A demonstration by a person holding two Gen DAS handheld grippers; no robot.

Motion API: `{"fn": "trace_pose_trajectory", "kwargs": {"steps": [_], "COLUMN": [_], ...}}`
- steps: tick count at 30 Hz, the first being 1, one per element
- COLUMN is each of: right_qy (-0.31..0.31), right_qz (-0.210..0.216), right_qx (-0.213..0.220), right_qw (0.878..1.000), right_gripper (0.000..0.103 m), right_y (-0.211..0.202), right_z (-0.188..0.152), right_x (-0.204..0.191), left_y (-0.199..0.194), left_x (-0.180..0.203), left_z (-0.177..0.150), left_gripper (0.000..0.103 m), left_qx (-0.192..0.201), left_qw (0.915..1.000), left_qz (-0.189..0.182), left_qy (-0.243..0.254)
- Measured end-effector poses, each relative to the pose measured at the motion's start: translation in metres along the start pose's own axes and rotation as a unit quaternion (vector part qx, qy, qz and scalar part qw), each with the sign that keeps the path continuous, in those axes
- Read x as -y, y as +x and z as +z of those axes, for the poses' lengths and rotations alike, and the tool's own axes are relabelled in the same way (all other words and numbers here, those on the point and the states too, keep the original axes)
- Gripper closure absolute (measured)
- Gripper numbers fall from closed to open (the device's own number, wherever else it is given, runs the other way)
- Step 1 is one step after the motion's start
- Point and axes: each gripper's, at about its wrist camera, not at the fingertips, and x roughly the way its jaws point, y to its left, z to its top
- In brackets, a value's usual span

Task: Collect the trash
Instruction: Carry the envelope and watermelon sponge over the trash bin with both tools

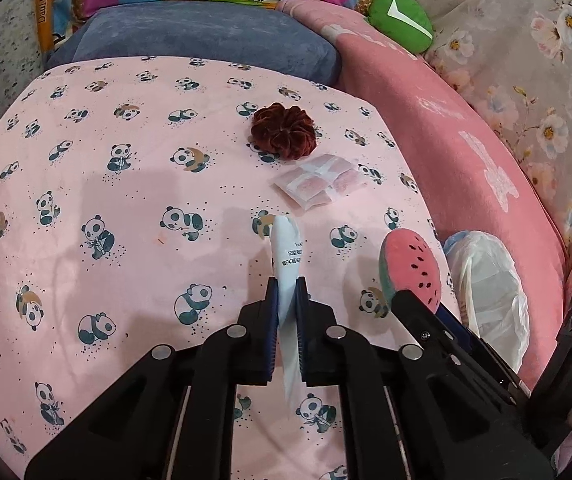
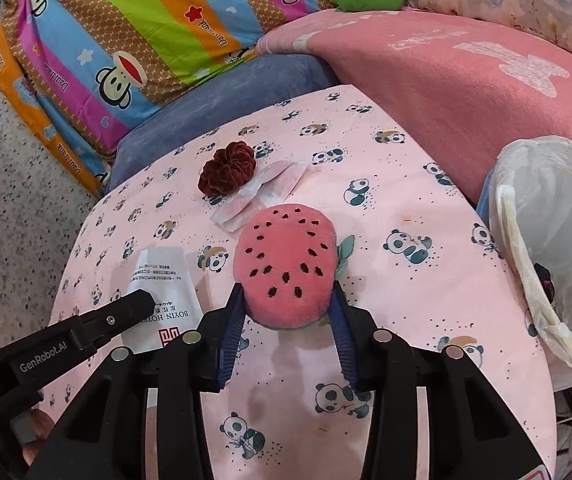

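Both grippers loaded beside the bin

The left gripper (image 1: 286,292) is clamped edge-on across a thin white printed paper sachet (image 1: 288,264), so the limp sheet stands up off the pink panda-print bedsheet (image 1: 125,200). The right gripper (image 2: 288,300) squeezes a round pink watermelon plush (image 2: 286,268) at its sides, near the white plastic-lined trash bin (image 2: 546,240), probably the drop point. A dark red scrunchie (image 1: 283,132) and clear packet (image 1: 318,180) lie beyond.

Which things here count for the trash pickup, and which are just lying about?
For the job: white paper packet in the left gripper, clear sachet pack, lined bin.
Lying about: watermelon plush between the right gripper fingers, maroon scrunchie, green cushion.
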Motion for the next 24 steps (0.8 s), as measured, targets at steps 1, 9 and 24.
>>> {"fn": "trace_pose_trajectory", "kwargs": {"steps": [1, 9, 24], "right_qy": [0.002, 0.017, 0.065], "right_qz": [0.0, -0.008, -0.034], "right_qx": [0.005, 0.046, 0.103], "right_qw": [1.0, 0.999, 0.992], "right_gripper": [0.063, 0.063, 0.063], "right_y": [-0.005, -0.052, -0.12], "right_z": [0.001, 0.006, 0.003], "right_x": [0.002, 0.023, 0.091], "left_y": [-0.003, -0.025, -0.042], "left_x": [0.004, 0.044, 0.131], "left_z": [-0.001, -0.007, -0.029], "left_gripper": [0.096, 0.096, 0.096], "left_qx": [0.003, 0.019, 0.023], "left_qw": [1.0, 0.999, 0.9919], "left_qz": [-0.002, -0.015, -0.051], "left_qy": [0.004, 0.038, 0.114]}}
